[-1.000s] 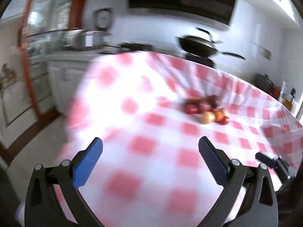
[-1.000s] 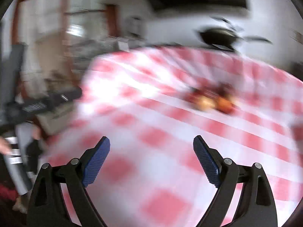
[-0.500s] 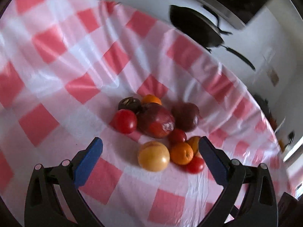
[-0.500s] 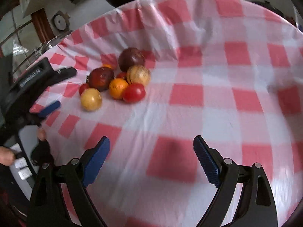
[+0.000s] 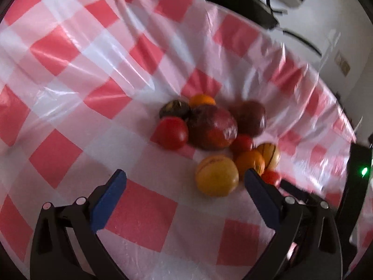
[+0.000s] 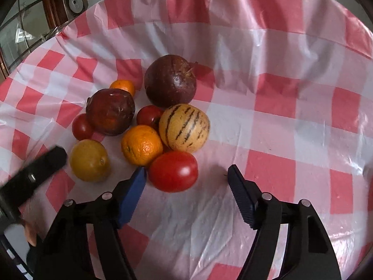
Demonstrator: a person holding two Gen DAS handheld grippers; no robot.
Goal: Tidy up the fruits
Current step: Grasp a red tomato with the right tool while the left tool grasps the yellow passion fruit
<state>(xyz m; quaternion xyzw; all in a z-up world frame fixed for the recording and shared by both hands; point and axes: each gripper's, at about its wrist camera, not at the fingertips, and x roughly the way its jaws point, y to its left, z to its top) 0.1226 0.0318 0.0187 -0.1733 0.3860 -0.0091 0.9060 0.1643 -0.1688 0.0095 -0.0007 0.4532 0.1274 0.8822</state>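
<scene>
Red-white checked plastic tablecloth [image 6: 268,121], creased; black wok [image 5: 240,2] behind table; round gauge [image 6: 75,2] on wall.

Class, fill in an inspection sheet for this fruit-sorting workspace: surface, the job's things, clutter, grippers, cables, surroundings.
Surface: red-and-white checked tablecloth, wrinkled.
Job's things: fruit clustered in one pile: striped melon, orange, large tomato, yellow fruit, two big dark red fruits, more behind.
Clutter: nothing seen.
Grippers: right gripper open, jaws just been closing, large tomato just ahead, ungripped; left gripper open, empty.
Cables: nothing seen.
Surroundings: dark pan beyond the table.
</scene>
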